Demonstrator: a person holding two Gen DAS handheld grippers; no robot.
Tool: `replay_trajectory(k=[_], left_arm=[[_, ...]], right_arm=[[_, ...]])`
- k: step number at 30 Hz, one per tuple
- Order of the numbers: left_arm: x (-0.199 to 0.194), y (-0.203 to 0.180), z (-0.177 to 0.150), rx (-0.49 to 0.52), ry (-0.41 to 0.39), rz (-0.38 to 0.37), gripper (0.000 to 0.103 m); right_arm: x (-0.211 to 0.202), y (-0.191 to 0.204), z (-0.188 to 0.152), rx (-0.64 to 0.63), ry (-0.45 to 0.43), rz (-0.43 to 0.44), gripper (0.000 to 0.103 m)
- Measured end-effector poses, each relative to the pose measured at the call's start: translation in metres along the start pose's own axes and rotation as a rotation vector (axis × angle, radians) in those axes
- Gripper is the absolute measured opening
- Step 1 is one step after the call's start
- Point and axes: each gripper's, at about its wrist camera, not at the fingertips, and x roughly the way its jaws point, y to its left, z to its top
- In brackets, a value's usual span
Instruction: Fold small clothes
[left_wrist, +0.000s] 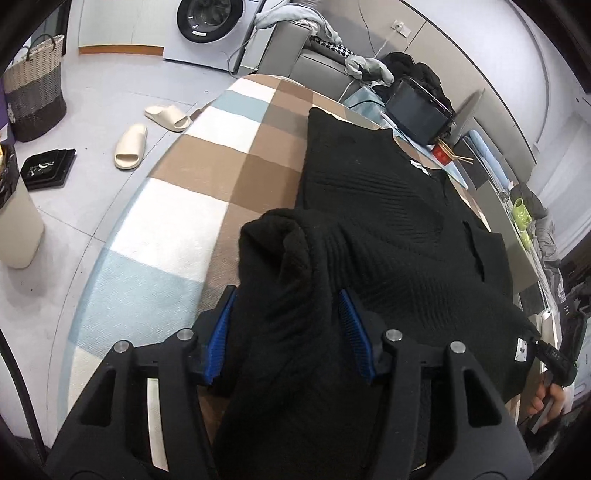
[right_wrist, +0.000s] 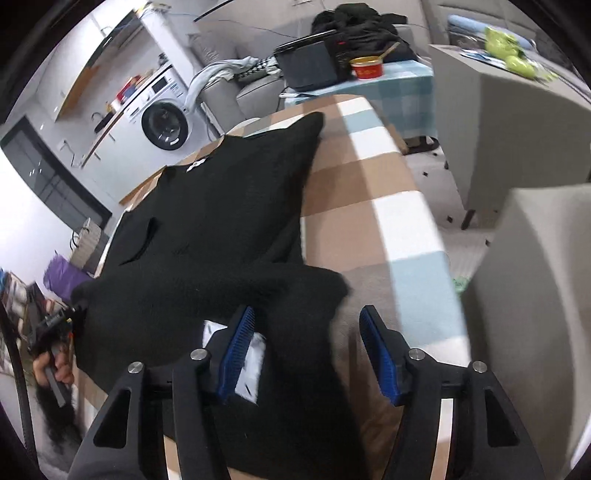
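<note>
Black sweater (left_wrist: 388, 221) spread on checked blanket (left_wrist: 207, 155), 12 to 3 o'clock of left gripper (left_wrist: 288, 332). Left jaws wide, sleeve bunched between, grip unclear. Right gripper (right_wrist: 306, 350) wide open over sweater hem, holding nothing.

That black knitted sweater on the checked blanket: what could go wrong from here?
The black knitted sweater is bunched thickly between the left gripper's blue pads, so the fold could come out lumpy. The right gripper stands open over fabric near the checked blanket's edge; a pull might drag the hem over the side or wrinkle the blanket.
</note>
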Motion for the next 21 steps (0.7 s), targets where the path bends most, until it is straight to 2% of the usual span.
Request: replay_trajectory(k=[5,7,11,21], left_arm=[[0.009,-0.015,-0.002,0.071,-0.005,0.033,0.024],[0.008,-0.022,-0.007,0.101,-0.023,0.056,0.021],[0.003,-0.035,-0.016,0.154,-0.038,0.098,0.018],[-0.031,-0.034,-0.057,0.155,-0.030,0.114,0.018]], right_arm=[[0.019,0.008,0.006,-0.008,0.033,0.004,0.032],[0.025,0.012,0.005,-0.030,0.048,-0.006,0.027],[0.026,0.013,0.002,-0.037,0.052,-0.002,0.025],[0.014,0.015,-0.017,-0.069,0.070,0.001,0.025]])
